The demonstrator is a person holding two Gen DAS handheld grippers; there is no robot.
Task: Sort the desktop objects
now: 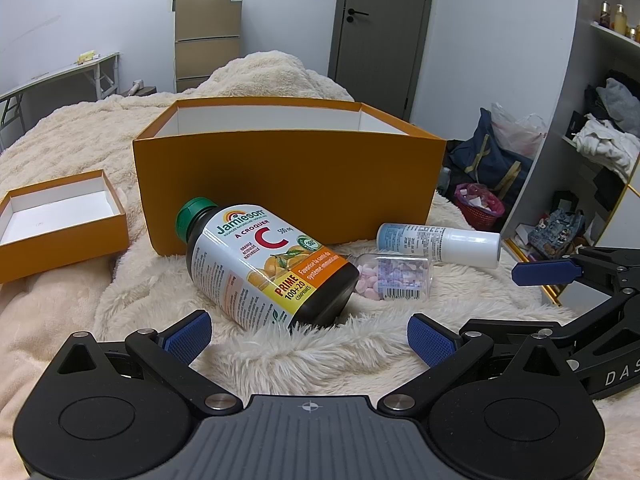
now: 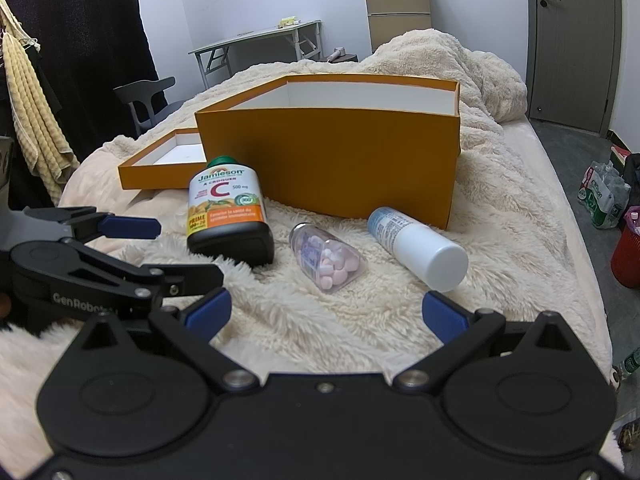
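Cream fleece blanket [image 1: 280, 364] under everything, and on it the big orange box [image 1: 288, 184] stands open, white inside, nothing showing above its rim from here. Its shallow orange lid [image 1: 60, 232] lies just beside it, upturned. In front of the box, three containers lie on their sides in a row: the dark vitamin C bottle [image 1: 264, 268] with its green cap leaning toward the box wall, then the white spray bottle [image 2: 416, 246], and between them the small clear vial of pink tablets [image 2: 328, 258], touching the vitamin bottle's base in the left view. All three are outside the box. Both tools hover low over the fleece: left gripper [image 1: 308, 334] spread wide, lined up on the vitamin bottle; right gripper [image 2: 326, 310] spread wide too, facing the vial. Looks like a pick-up is being set. My read: next comes closing across a bottle's width, squarely, since round bodies on soft pile can roll.
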